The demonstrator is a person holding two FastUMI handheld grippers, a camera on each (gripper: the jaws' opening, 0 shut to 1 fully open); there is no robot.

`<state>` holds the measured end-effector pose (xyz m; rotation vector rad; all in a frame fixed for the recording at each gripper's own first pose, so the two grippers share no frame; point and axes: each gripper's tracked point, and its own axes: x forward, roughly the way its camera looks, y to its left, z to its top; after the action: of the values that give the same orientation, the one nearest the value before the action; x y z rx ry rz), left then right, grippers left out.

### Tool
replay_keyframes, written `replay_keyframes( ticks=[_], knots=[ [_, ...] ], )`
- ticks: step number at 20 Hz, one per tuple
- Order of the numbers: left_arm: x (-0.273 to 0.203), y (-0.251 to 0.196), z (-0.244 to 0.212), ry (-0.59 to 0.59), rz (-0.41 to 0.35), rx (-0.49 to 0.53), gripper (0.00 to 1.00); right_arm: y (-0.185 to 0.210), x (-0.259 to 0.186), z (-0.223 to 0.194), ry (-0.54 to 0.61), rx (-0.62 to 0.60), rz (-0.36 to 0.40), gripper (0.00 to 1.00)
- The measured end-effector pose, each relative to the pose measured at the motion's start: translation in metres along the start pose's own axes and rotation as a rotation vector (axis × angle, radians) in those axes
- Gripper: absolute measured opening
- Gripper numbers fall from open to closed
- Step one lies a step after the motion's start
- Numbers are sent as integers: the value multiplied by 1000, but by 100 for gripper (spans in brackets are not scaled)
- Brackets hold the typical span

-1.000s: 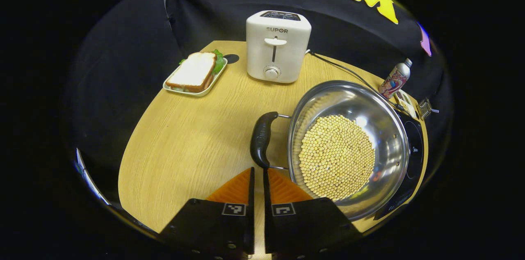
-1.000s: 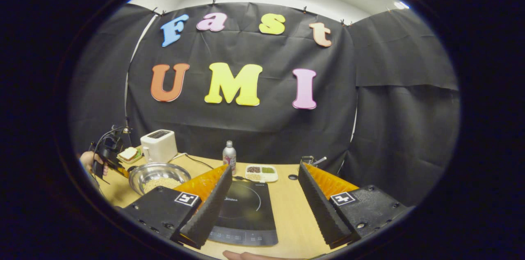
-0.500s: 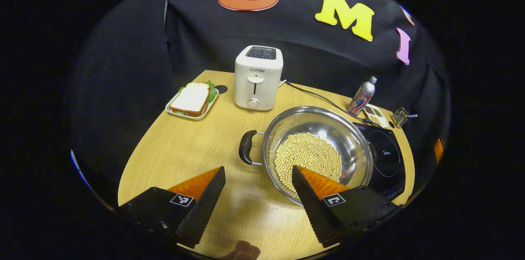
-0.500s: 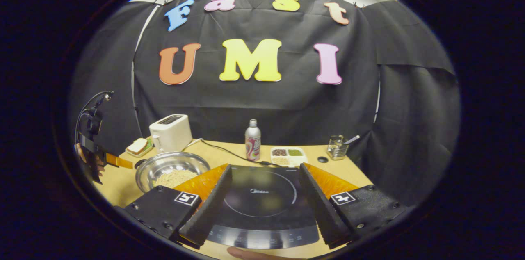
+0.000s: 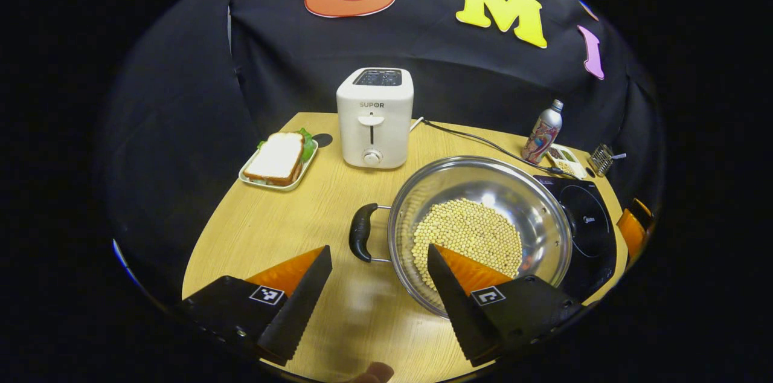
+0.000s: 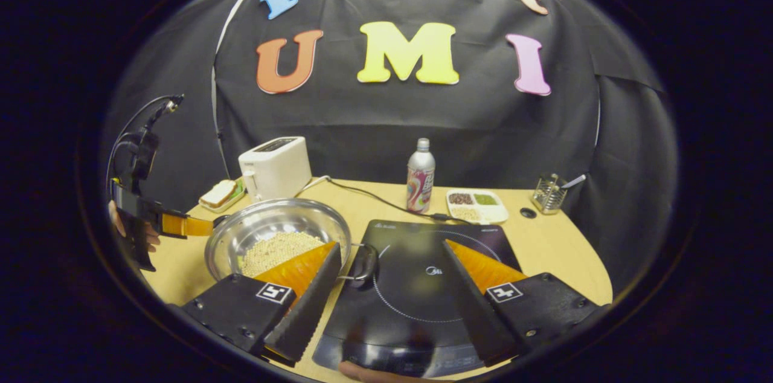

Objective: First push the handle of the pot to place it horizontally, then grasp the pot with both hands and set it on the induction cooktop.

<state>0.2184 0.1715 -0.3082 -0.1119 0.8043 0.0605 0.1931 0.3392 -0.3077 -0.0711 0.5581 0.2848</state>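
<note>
The pot (image 5: 483,226) is sitting on the wooden table (image 5: 272,226), just left of the cooktop (image 5: 583,220), and it is holding a heap of pale beans (image 5: 468,232). It is carrying 2 black handles: 1 (image 5: 361,232) is pointing toward the left gripper (image 5: 379,301), the other (image 6: 364,262) is reaching over the cooktop's edge in the right gripper view. I'm seeing 1 pot, 1 cooktop and 2 grippers.

The left gripper is hovering above the table with its fingers spread wide and gripping nothing; the near handle is lying ahead, between the 2 fingers, untouched. The right gripper (image 6: 391,298) is hanging over the cooktop (image 6: 423,286), also spread wide and empty, with the pot (image 6: 275,235) beside its left finger.

Further back, 1 white toaster (image 5: 374,117) is standing upright, its cord (image 5: 477,141) trailing across the table. 1 sandwich on a small tray (image 5: 278,159) is lying to its left. 1 bottle (image 6: 421,174) is standing near the back edge, with 1 divided dish (image 6: 477,205) and 1 small wire holder (image 6: 548,193) to its right.

The table is light wood with a rounded front edge, and black cloth is walling the booth on all sides.
</note>
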Motion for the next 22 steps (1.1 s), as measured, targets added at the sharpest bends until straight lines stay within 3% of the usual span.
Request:
replay_keyframes(
  ticks=[4, 10, 16, 19, 21, 22],
  knots=[
    [20, 3, -11, 72, 9, 32, 96, 19, 37, -17, 71, -1, 5, 100],
    [57, 12, -28, 168, 40, 54, 95, 29, 85, -46, 185, 7, -69, 99],
    [77, 7, -28, 202, -17, 39, 100, 40, 104, -58, 242, 15, -92, 97],
    [79, 0, -26, 204, -47, 40, 93, 39, 108, -56, 247, 1, -123, 93],
    [78, -3, -24, 205, -62, 37, 78, 37, 109, -59, 274, -43, -144, 89],
    [79, -4, -25, 206, -64, 47, 80, 36, 109, -59, 276, -62, -150, 84]
  ],
)
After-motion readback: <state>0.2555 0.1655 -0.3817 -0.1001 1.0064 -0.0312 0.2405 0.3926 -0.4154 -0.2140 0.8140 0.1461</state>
